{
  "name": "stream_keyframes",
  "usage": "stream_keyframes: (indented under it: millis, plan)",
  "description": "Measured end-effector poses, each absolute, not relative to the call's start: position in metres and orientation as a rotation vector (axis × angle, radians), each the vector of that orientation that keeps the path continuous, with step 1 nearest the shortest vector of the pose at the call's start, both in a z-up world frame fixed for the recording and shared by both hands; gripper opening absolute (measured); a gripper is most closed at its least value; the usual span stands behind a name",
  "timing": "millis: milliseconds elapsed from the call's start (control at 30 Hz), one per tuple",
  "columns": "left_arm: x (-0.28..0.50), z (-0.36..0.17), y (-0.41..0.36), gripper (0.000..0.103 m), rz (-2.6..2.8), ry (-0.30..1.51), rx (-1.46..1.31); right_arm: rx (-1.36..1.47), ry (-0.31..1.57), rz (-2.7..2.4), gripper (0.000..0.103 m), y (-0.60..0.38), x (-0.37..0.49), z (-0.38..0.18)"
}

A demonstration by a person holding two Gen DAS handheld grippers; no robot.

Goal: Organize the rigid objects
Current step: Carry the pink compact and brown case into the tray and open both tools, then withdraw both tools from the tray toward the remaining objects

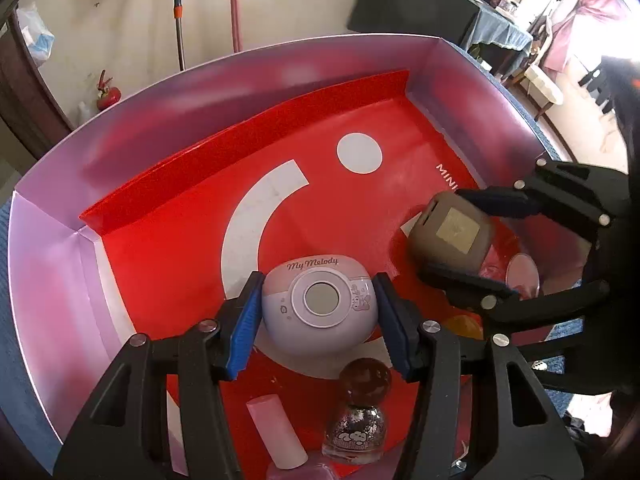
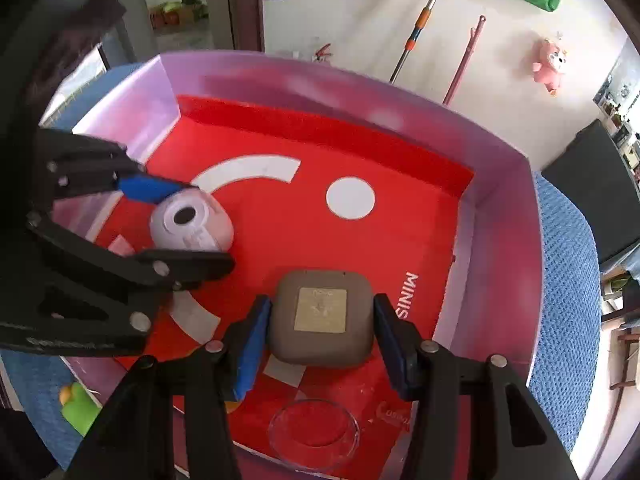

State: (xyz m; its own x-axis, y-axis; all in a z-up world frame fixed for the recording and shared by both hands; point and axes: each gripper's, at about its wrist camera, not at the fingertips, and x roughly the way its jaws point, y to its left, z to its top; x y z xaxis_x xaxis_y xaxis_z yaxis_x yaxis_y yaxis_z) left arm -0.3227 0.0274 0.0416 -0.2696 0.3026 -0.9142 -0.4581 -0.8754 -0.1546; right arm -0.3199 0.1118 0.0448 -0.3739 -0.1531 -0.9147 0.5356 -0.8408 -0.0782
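Observation:
A lilac round My Melody case [image 1: 320,312] sits between the blue pads of my left gripper [image 1: 319,284], which press on both its sides. The same case [image 2: 192,224] and left gripper [image 2: 208,224] show at the left of the right wrist view. My right gripper [image 2: 322,300] is shut on a taupe square case [image 2: 322,320] with a gold plate on top. That case [image 1: 448,236] and the right gripper [image 1: 442,232] appear at the right of the left wrist view. Both cases are low inside a pink-walled box [image 1: 160,120] with a red floor [image 2: 280,220]; whether they touch the floor I cannot tell.
Near the box's front lie a pink tube [image 1: 276,436], a glitter nail-polish bottle [image 1: 356,428], a clear round dish [image 2: 314,434] and a pink disc [image 1: 522,276]. A green toy [image 2: 80,404] rests outside on the blue cloth [image 2: 568,280]. The box walls rise all round.

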Motion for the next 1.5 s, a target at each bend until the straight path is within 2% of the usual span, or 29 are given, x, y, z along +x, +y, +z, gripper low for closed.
stream_keyframes:
  millis: [333, 700, 800, 967, 1100, 1367, 1500]
  plan:
    - [-0.318, 0.043, 0.028, 0.052, 2.166, 0.196, -1.514, 1.449, 0.510, -2.242, 0.054, 0.115, -0.319, 0.042]
    - [-0.320, 0.044, 0.018, 0.054, 2.146, 0.113, -1.529, 1.457, 0.525, -2.236, 0.054, 0.113, -0.321, 0.044]
    - [-0.319, 0.047, 0.016, 0.056, 2.150, 0.087, -1.520, 1.452, 0.536, -2.236, 0.054, 0.113, -0.319, 0.045]
    - [-0.313, 0.060, 0.011, 0.066, 2.184, 0.040, -1.459, 1.428, 0.534, -2.256, 0.055, 0.113, -0.315, 0.051]
    - [-0.303, 0.077, 0.010, 0.066, 2.205, 0.005, -1.409, 1.419, 0.512, -2.272, 0.055, 0.118, -0.313, 0.059]
    - [-0.266, 0.118, 0.003, 0.075, 2.321, -0.017, -1.231, 1.302, 0.484, -2.341, 0.069, 0.121, -0.281, 0.089]
    - [-0.238, 0.135, 0.001, 0.076, 2.390, -0.001, -1.143, 1.212, 0.429, -2.397, 0.079, 0.130, -0.258, 0.113]
